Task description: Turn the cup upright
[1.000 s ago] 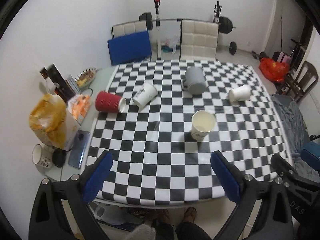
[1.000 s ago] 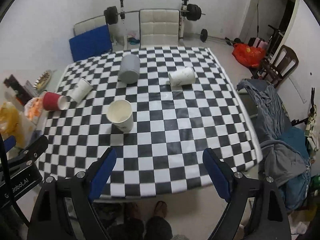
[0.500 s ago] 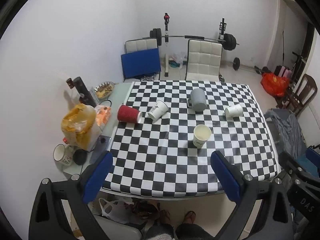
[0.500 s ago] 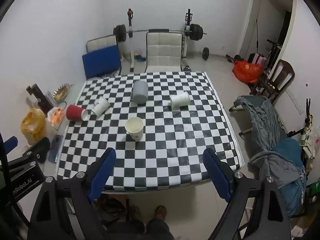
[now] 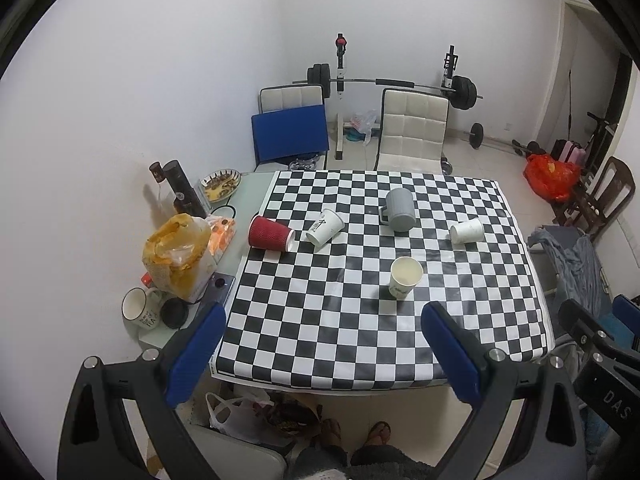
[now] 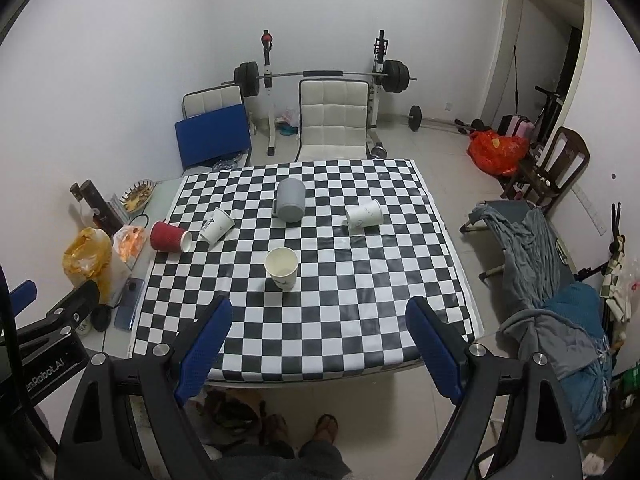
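On the checkered table [image 5: 360, 344] [image 6: 360, 320] a white paper cup [image 5: 405, 278] [image 6: 282, 268] stands upright. A red cup [image 5: 270, 233] [image 6: 169, 237], a white printed cup [image 5: 325, 227] [image 6: 216, 225] and another white cup [image 5: 466, 231] [image 6: 363, 216] lie on their sides. A grey mug [image 5: 400, 210] [image 6: 290, 201] stands mouth down. My left gripper [image 5: 322, 354] and right gripper [image 6: 318, 342] are open and empty, held high above the table's near edge, well back from the cups.
A side strip on the left holds a yellow bag [image 5: 178, 252], a white mug [image 5: 138, 312], a phone [image 6: 130, 309], a bottle [image 5: 182, 190] and a snack dish [image 5: 221, 184]. Chairs [image 5: 412, 132] and a barbell rack stand behind. Clothes [image 6: 560, 280] hang at the right.
Both grippers have pulled back and up from the table, so the table and cups look smaller. Both stay open. No cup has moved.
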